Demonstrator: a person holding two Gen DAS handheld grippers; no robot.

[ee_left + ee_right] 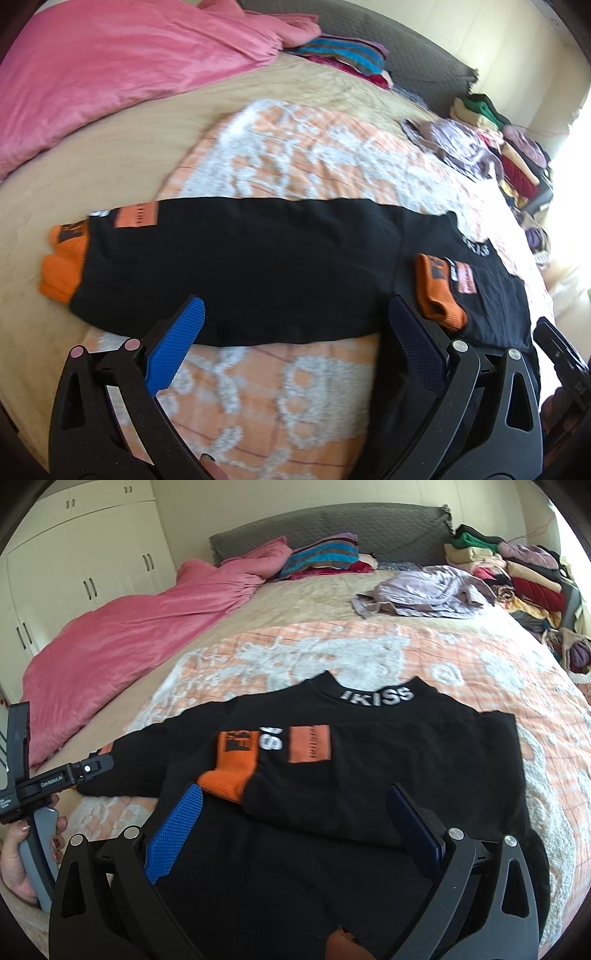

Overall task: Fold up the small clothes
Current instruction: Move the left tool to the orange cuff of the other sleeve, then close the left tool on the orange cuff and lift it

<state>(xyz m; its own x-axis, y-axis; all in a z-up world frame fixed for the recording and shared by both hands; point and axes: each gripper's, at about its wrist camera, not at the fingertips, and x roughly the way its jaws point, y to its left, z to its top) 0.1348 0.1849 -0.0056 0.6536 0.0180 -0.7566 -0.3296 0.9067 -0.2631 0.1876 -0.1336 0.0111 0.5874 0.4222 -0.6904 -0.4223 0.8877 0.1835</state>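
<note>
Sleeve-folding stage: black long-sleeved knit top with orange cuffs (332, 775) lies flat on peach-and-white patterned blanket (406, 653).
Left gripper (295, 332) and right gripper (295, 816) hover spread, pinching nothing; one sleeve lies folded across; likely next, the outstretched sleeve needs folding inward.

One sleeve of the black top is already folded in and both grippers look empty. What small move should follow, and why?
Probably the left gripper should go to the orange cuff of the sleeve lying stretched out and close on it. The other cuff already lies across the black top, and both grippers are open, holding nothing.
</note>
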